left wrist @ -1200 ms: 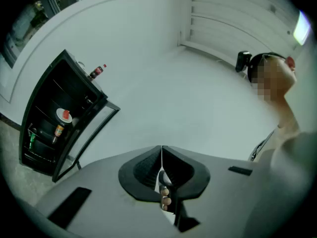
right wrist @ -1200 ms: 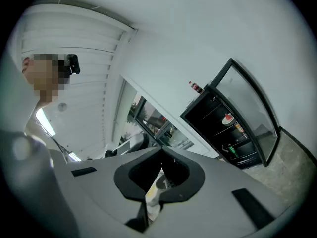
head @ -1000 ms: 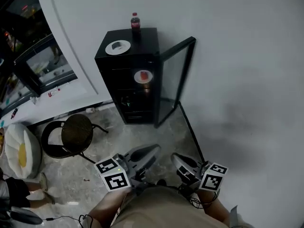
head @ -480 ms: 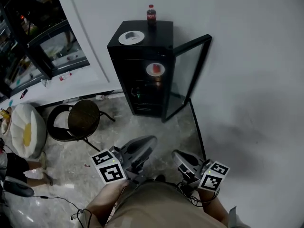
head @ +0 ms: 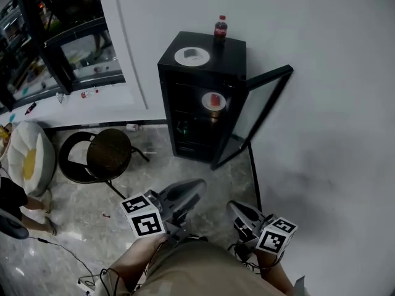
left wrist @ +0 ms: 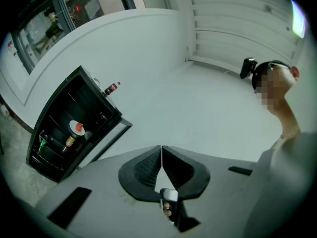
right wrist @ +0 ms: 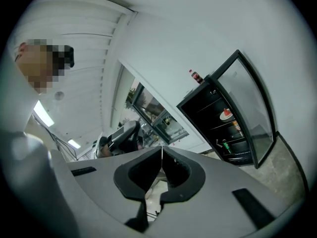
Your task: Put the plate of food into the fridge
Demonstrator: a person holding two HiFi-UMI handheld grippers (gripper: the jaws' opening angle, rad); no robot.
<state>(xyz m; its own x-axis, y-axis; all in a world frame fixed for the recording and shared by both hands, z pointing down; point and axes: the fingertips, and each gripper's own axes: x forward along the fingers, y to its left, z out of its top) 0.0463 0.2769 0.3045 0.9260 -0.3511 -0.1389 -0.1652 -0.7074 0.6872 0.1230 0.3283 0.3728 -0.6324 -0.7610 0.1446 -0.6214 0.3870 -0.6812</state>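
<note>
A black mini fridge (head: 199,110) stands against the white wall with its glass door (head: 260,111) swung open to the right. On its upper shelf sits a white plate of red food (head: 213,101), also seen in the left gripper view (left wrist: 77,128) and the right gripper view (right wrist: 226,114). A second white plate (head: 192,56) and a cola bottle (head: 221,27) rest on the fridge top. My left gripper (head: 199,185) and right gripper (head: 232,206) hang low by the person's waist, well short of the fridge. Both are shut with nothing in them.
A round black chair (head: 102,158) stands on the marble floor left of the fridge. Further left lies a white and yellow cushion (head: 28,165). Dark glass windows (head: 68,42) fill the upper left. A cable (head: 62,248) trails across the floor near the person.
The head view has swung, so the fridge now sits further right in the picture. Both grippers stay shut and low by the waist.
</note>
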